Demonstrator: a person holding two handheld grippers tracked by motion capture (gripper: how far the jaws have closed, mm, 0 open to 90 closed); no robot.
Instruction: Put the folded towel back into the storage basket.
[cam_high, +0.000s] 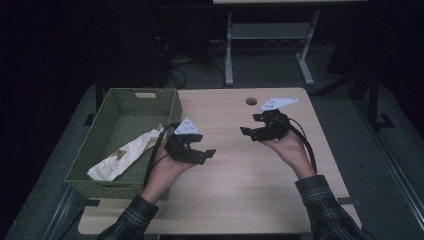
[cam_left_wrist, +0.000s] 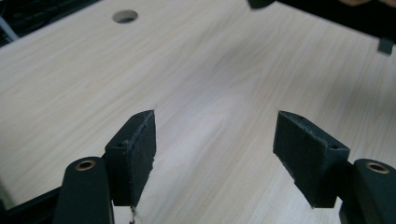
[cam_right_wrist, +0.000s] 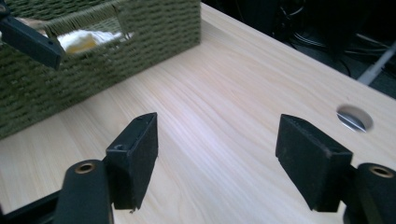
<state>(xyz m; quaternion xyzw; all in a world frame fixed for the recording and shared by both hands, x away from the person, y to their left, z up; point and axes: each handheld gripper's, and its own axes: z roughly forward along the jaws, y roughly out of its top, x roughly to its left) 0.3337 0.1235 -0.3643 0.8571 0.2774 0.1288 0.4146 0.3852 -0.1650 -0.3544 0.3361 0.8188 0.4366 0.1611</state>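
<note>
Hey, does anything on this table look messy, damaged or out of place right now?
Only small things. The cloth in the basket lies crumpled with brownish stains. A frayed thread hangs from one left gripper pad. Both grippers are open and empty, and nothing is spilled on the table.

We see the table (cam_high: 235, 180) carrying a woven basket (cam_high: 105, 122) on its left edge, reaching from the far left corner most of the way to the near edge. In the basket a crumpled cloth (cam_high: 125, 155) lies slantwise against the right wall. A cable hole (cam_high: 251, 101) sits near the far edge, about mid-width. Above the middle of the table the left gripper (cam_high: 197, 152) hangs just right of the basket, with the right gripper (cam_high: 250, 131) well apart to its right.
</note>
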